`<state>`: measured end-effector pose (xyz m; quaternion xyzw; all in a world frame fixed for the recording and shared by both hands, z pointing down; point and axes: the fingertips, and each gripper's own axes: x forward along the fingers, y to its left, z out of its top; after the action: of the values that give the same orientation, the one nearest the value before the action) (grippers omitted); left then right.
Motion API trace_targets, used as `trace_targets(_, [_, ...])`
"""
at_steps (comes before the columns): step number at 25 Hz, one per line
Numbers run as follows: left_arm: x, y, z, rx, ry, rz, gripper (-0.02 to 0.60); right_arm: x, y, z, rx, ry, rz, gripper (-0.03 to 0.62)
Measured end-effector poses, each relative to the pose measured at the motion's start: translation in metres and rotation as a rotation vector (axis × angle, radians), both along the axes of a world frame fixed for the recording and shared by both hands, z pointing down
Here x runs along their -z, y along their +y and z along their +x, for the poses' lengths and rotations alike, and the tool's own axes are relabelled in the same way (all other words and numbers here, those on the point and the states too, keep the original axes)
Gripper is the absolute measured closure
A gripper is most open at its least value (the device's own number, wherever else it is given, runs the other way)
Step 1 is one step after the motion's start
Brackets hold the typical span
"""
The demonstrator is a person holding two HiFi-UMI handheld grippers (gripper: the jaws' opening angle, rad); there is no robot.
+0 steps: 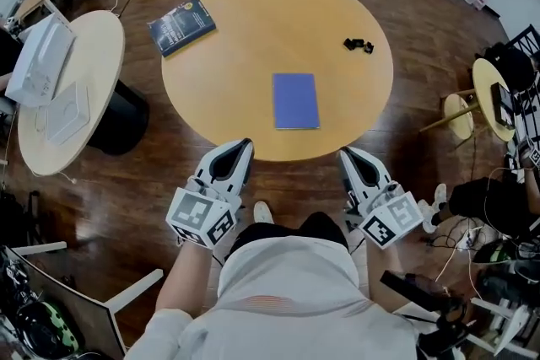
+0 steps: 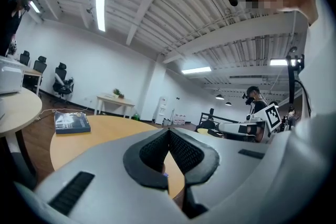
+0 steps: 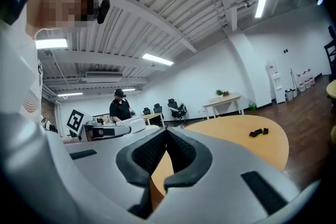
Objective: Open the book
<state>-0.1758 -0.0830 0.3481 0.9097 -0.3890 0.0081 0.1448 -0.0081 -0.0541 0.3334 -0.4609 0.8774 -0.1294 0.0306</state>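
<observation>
Toward six o'clock on the tabletop (image 1: 253,21), the thin blue book (image 1: 295,100) looks light and flexible; pinch its cover edge. Left claw (image 1: 244,145) and right claw (image 1: 347,154) are clenched, empty.

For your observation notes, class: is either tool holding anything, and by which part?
Nothing is held. The left tool and right tool are shut and empty; the plain blue book lies untouched.

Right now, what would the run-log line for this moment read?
stage: pre-contact | blue book: closed, flat on table | left gripper: shut, empty | right gripper: shut, empty | both at table's near edge
</observation>
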Motion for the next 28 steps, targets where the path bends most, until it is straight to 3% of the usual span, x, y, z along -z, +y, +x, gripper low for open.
trace_targets(8, [-0.010, -0.026, 0.012, -0.047, 0.030, -0.039, 0.574, -0.003, -0.024, 0.009, -0.036, 0.034, -0.029, 0.591])
trace_targets(14, [-0.021, -0.047, 0.028, -0.014, -0.006, -0.071, 0.574, -0.011, -0.051, 0.023, 0.005, 0.032, -0.038, 0.591])
trace_targets(17, [-0.027, -0.058, 0.048, -0.019, -0.011, -0.108, 0.574, -0.015, -0.067, 0.037, 0.044, 0.020, -0.031, 0.591])
trace_targets(21, [-0.042, -0.071, 0.093, -0.044, -0.075, -0.180, 0.574, -0.027, -0.089, 0.073, 0.075, 0.012, -0.055, 0.591])
trace_targets(24, [-0.049, -0.079, 0.124, -0.050, -0.140, -0.173, 0.572, -0.037, -0.103, 0.099, 0.104, -0.002, -0.072, 0.591])
trace_targets(28, [-0.049, -0.094, 0.136, 0.016, -0.121, -0.149, 0.574, -0.055, -0.119, 0.111, 0.141, -0.026, -0.091, 0.591])
